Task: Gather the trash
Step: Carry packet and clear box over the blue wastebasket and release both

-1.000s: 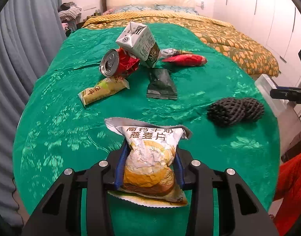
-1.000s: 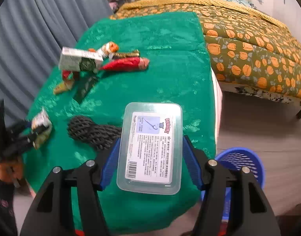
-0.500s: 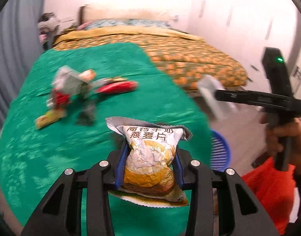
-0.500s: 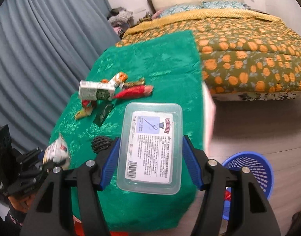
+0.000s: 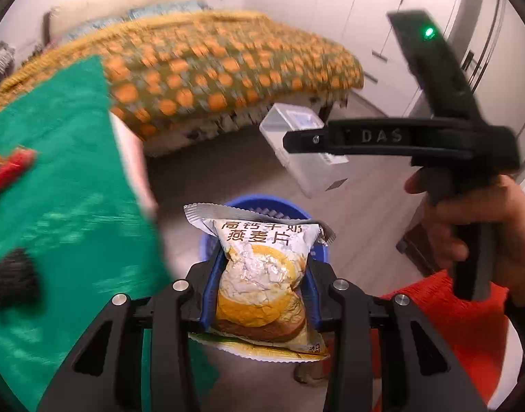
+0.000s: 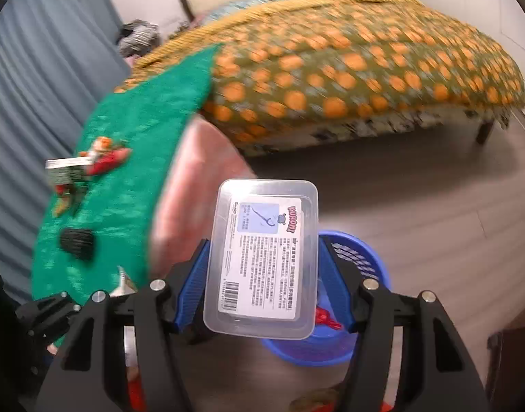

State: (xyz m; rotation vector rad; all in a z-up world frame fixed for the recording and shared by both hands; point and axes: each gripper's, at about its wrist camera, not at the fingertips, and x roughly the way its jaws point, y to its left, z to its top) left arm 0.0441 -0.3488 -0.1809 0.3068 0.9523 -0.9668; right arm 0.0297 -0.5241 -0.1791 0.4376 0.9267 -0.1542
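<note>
Both views were fisheye, each mounted close behind its own gripper and tilted steeply down along the fingers. The left wrist camera looked across the floor toward the bed, with the green-covered surface at its left edge. The right wrist camera faced much the same way. Both shared the blue basket, the bed and the surface; the left view also caught the right gripper from the side.

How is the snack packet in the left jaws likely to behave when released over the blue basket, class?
The snack packet looks crinkled and puffy, so probably light and floppy. Its foil looks glossy, likely slippery. It should drop without rolling into the blue basket.
</note>
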